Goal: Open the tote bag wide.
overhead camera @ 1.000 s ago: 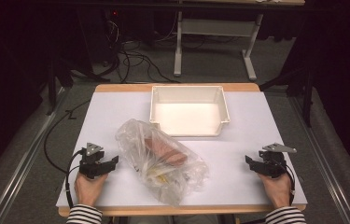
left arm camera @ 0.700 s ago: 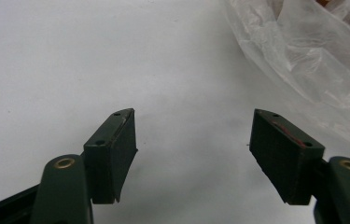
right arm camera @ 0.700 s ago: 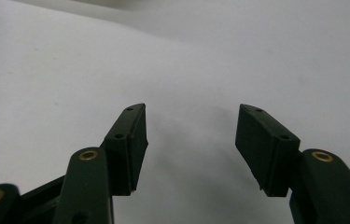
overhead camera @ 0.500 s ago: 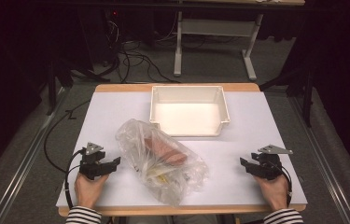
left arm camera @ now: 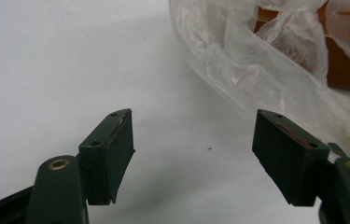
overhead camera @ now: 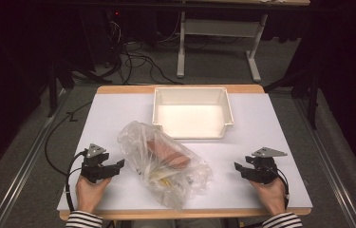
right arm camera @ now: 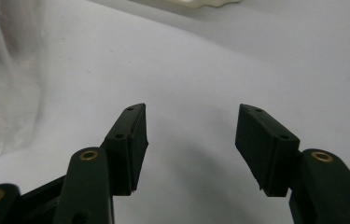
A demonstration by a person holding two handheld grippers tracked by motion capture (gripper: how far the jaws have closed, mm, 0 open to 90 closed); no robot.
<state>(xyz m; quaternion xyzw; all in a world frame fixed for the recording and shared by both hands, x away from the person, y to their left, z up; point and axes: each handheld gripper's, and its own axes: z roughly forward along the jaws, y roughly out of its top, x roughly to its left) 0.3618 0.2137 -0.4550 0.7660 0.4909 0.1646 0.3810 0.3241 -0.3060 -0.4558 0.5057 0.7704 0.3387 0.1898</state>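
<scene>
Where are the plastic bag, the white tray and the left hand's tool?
plastic bag (overhead camera: 163,164): high view, middle of the crumpled clear bag.
white tray (overhead camera: 192,92): high view, its far wall.
left tool (overhead camera: 115,167): high view, midway between its open fingertips.

Table (overhead camera: 118,109) brightly lit from overhead, surroundings dark; tray (overhead camera: 192,116) interior glares; gripper views soft, near jaws blurred.
</scene>
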